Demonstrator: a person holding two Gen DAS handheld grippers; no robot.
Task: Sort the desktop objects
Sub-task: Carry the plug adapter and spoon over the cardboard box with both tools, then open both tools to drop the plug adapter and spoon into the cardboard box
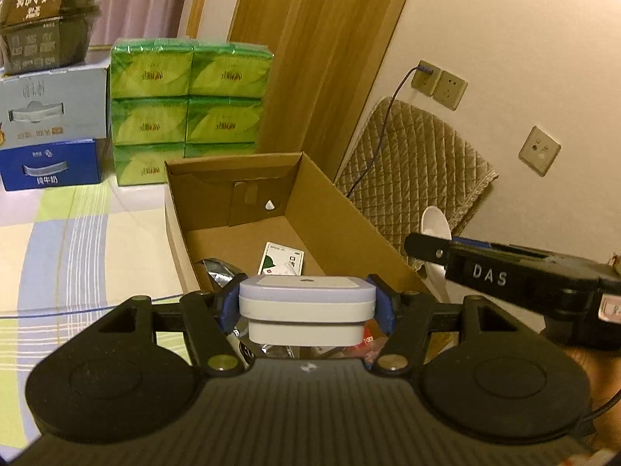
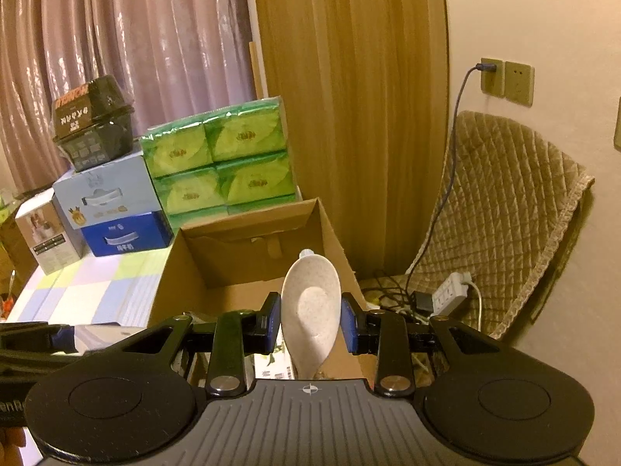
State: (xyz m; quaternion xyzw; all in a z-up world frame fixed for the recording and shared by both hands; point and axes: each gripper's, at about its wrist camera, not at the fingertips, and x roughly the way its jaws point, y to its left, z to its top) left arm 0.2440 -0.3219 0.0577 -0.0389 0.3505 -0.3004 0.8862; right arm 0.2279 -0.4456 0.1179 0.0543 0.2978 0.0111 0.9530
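Note:
My left gripper (image 1: 306,306) is shut on a small white lidded box (image 1: 306,303), held over the near end of an open cardboard box (image 1: 341,213). Inside the cardboard box lie a printed card (image 1: 281,258) and a crumpled silver wrapper (image 1: 217,268). My right gripper (image 2: 310,320) is shut on a speckled white spoon (image 2: 310,310), bowl pointing up, above the cardboard box's (image 2: 233,248) near right side. In the left wrist view the right gripper's black body (image 1: 516,275) and the spoon (image 1: 434,225) show at the right.
Green tissue packs (image 1: 186,105) stand stacked behind the cardboard box. A grey carton (image 1: 54,105), a blue carton (image 1: 50,165) and a black tub (image 1: 46,15) are stacked to the left on a checked tablecloth (image 1: 77,240). A quilted chair (image 2: 500,209), power strip (image 2: 450,291) and cables sit right.

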